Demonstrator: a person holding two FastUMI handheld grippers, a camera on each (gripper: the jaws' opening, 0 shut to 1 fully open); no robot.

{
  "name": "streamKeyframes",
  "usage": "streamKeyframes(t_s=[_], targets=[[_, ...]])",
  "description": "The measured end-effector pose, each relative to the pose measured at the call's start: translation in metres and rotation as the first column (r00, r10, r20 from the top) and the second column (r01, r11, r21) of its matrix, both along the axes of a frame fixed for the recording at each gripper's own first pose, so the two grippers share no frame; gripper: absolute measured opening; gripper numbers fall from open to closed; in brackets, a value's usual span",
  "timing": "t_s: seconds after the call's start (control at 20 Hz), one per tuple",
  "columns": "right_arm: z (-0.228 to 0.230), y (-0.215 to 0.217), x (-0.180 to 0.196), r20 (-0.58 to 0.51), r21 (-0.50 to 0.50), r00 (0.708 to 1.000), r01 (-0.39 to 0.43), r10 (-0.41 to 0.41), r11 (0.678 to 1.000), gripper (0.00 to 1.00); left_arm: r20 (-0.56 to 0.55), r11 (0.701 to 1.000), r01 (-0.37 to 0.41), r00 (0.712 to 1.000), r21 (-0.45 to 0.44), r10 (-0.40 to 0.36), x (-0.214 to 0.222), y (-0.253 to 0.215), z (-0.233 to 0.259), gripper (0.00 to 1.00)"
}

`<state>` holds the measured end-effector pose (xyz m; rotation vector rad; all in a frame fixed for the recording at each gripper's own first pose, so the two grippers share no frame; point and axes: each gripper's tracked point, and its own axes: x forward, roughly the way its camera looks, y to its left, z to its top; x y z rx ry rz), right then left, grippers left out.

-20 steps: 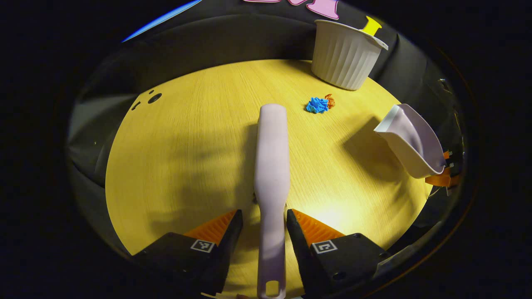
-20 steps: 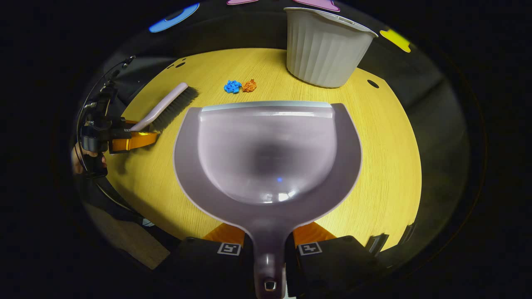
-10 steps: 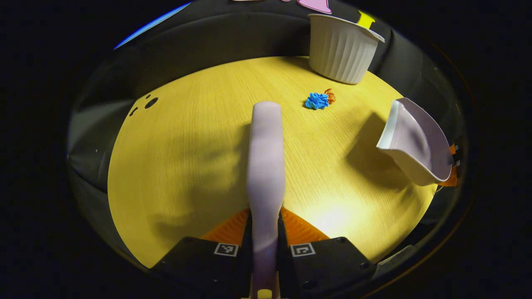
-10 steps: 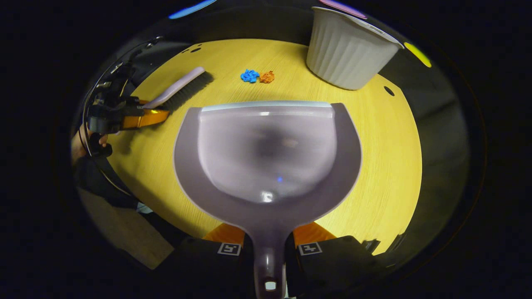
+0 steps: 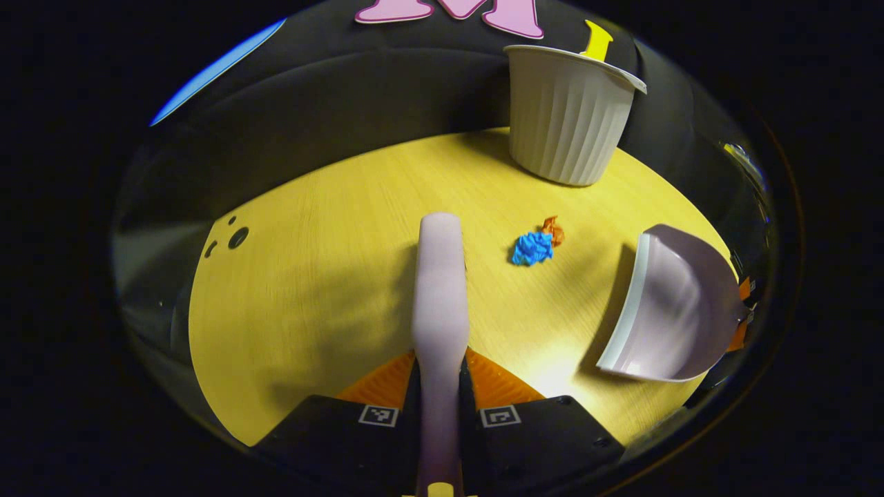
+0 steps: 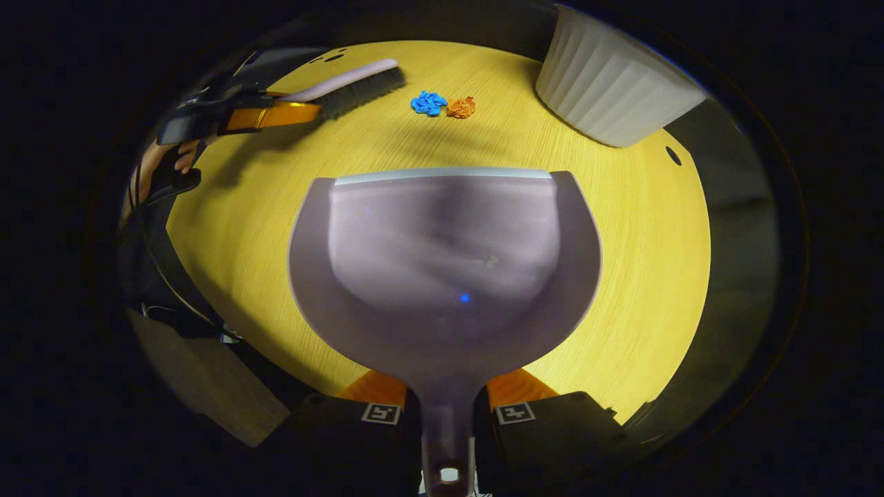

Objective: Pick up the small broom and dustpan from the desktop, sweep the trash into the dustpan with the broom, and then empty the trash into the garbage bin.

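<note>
The left gripper [image 5: 440, 386] clamps the broom [image 5: 440, 290] and the right gripper [image 6: 447, 400] grips the dustpan [image 6: 442, 262] above the worktop [image 5: 311, 276], with blue scrap [image 5: 530, 248] and orange scrap [image 5: 552, 230] lying between them, near the bin [image 5: 566, 117].

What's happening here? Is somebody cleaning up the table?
Yes. A person holds a gripper in each hand. The left gripper is clamped on the handle of a small pale lilac broom, and the right gripper is clamped on the handle of a matching lilac plastic dustpan. Two crumpled paper scraps, one blue and one orange, lie unswept on the yellow wooden table, near a white ribbed bin.
</note>
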<state>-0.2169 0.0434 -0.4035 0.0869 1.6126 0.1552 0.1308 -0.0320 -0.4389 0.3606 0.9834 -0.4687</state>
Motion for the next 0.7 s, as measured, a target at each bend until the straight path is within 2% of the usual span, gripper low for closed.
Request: streamKeyframes(t_s=[0.1,0.15,0.2,0.25,0.3,0.4,0.45,0.7], targets=[[-0.003,-0.001,0.002,-0.009,0.0,1.0,0.002,-0.002,1.0,0.35,0.013,0.999,0.042,0.999,-0.012,-0.042,0.012,-0.017,0.0,0.29],[-0.004,-0.002,0.002,-0.013,-0.001,1.0,0.001,-0.001,1.0,0.35,0.019,0.998,0.068,0.998,-0.007,-0.068,0.017,-0.025,-0.001,0.32],[-0.005,-0.003,0.003,-0.016,-0.001,1.0,0.002,-0.002,1.0,0.35,0.021,0.995,0.095,0.995,-0.005,-0.095,0.022,-0.033,-0.006,0.29],[-0.007,-0.004,0.004,-0.019,-0.002,1.0,0.003,-0.003,1.0,0.35,0.017,0.993,0.121,0.992,-0.006,-0.121,0.023,-0.041,-0.009,0.32],[-0.009,-0.004,0.004,-0.023,-0.001,1.0,0.004,-0.004,1.0,0.35,0.007,0.989,0.148,0.989,-0.004,-0.148,0.024,-0.047,-0.014,0.29],[-0.013,-0.005,0.006,-0.027,0.003,1.0,0.008,-0.008,1.0,0.35,-0.025,0.982,0.189,0.982,0.004,-0.189,0.021,-0.056,-0.024,0.29],[-0.012,-0.006,0.006,-0.028,0.005,1.0,0.01,-0.01,1.0,0.35,-0.028,0.978,0.209,0.977,-0.008,-0.209,0.021,-0.062,-0.026,0.32],[-0.015,-0.006,0.012,-0.025,0.014,0.999,0.02,-0.02,1.0,0.35,-0.072,0.948,0.309,0.946,-0.08,-0.315,0.005,-0.085,-0.03,0.26]])
